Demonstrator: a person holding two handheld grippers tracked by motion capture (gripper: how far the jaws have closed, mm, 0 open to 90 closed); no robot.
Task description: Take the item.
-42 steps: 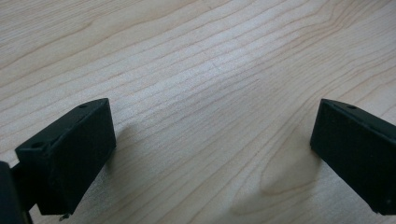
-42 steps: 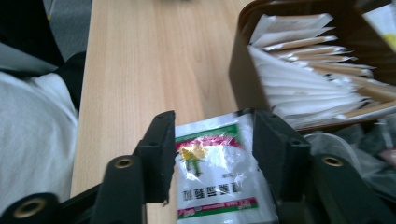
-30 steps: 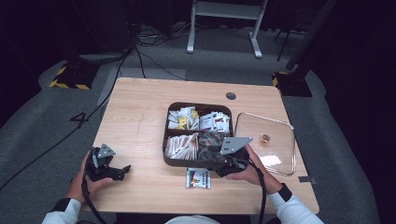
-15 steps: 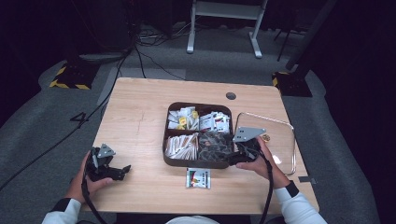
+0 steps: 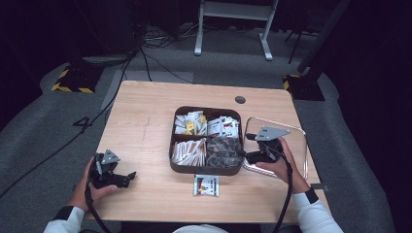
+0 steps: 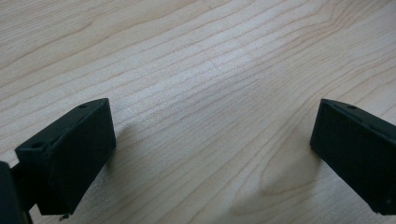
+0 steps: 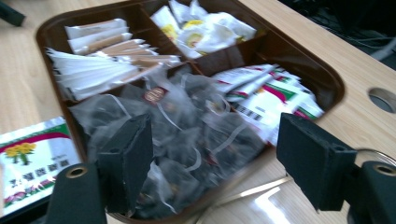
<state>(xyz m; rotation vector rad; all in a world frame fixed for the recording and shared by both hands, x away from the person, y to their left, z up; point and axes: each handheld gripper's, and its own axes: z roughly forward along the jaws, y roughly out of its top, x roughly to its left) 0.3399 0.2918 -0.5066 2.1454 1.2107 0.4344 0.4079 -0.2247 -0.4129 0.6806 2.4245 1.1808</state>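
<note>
Glass lid (image 5: pixel 291 145) lay flat on the table (image 5: pixel 145 121), touching the right side of the brown tray (image 5: pixel 206 110) and well apart from the loose packet (image 5: pixel 206 185) in front of the tray. Lid's long axis ran front to back, alongside the tray wall. Right gripper (image 5: pixel 246 157) sat over the lid's near-left corner beside the tray, jaws wide apart with nothing between them, having just been opening; its own view looked across the tea-bag compartment (image 7: pixel 187 140). Judged: right hand far nearer to lid than left. Left gripper (image 5: pixel 127 177) was well to the tray's left, jaws wide, empty, over bare wood (image 6: pixel 210 70).
</note>
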